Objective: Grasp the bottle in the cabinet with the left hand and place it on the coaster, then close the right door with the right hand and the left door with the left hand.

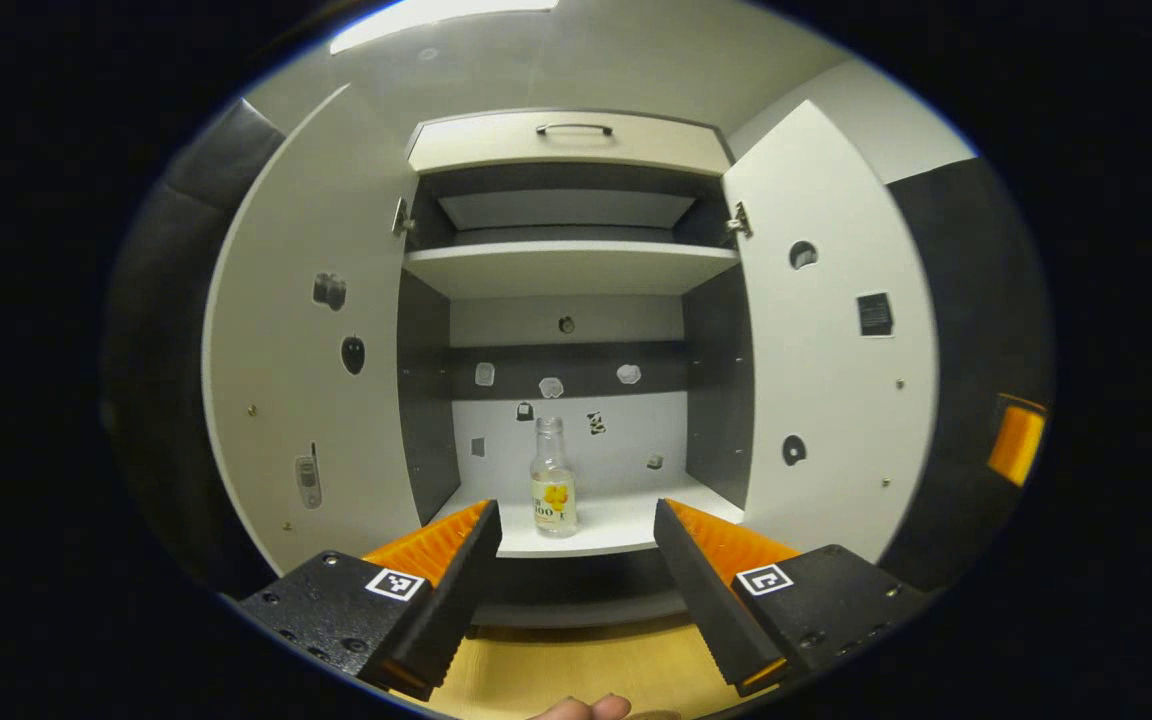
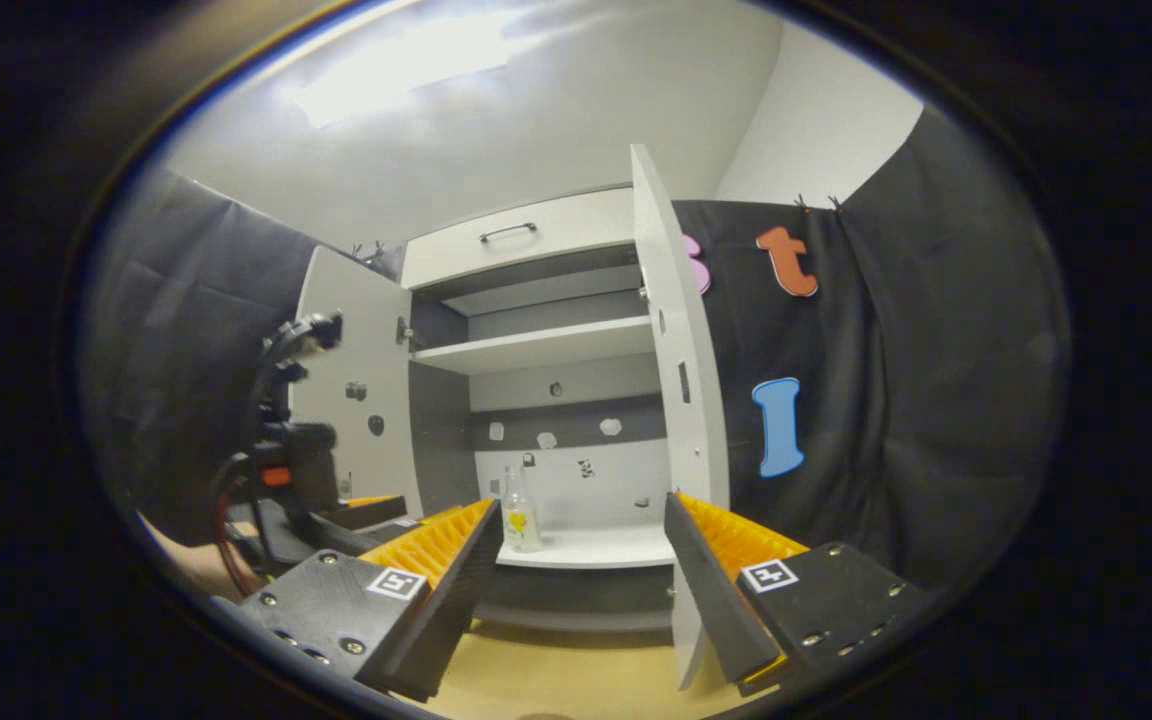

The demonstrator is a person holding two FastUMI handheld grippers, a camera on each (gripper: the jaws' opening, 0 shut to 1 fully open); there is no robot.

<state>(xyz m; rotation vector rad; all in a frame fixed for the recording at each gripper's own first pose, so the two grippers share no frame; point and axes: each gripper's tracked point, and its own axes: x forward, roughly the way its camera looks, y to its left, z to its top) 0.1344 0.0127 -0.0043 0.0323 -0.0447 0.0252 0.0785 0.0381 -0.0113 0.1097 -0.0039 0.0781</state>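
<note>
A clear bottle [image 1: 553,482] with a yellow-flowered label stands upright on the cabinet's lower shelf [image 1: 626,525], left of the shelf's middle. Both white doors stand open, the left door [image 1: 311,350] and the right door [image 1: 831,340]. My left gripper [image 1: 576,560] is open in front of the shelf, short of the bottle, which lines up a little left of the gap between the fingers. In the right gripper view my right gripper [image 2: 576,565] is open and empty, farther back; the bottle [image 2: 519,510] and the right door [image 2: 681,400], edge-on, lie ahead. The left gripper [image 2: 376,512] shows at left.
A wooden tabletop [image 1: 576,670] lies below the cabinet. An upper shelf [image 1: 571,265] and a drawer with a handle [image 1: 574,128] sit above. Small stickers dot the doors and back wall. A person's forearm [image 2: 186,565] shows behind the left gripper. Black cloth hangs at right.
</note>
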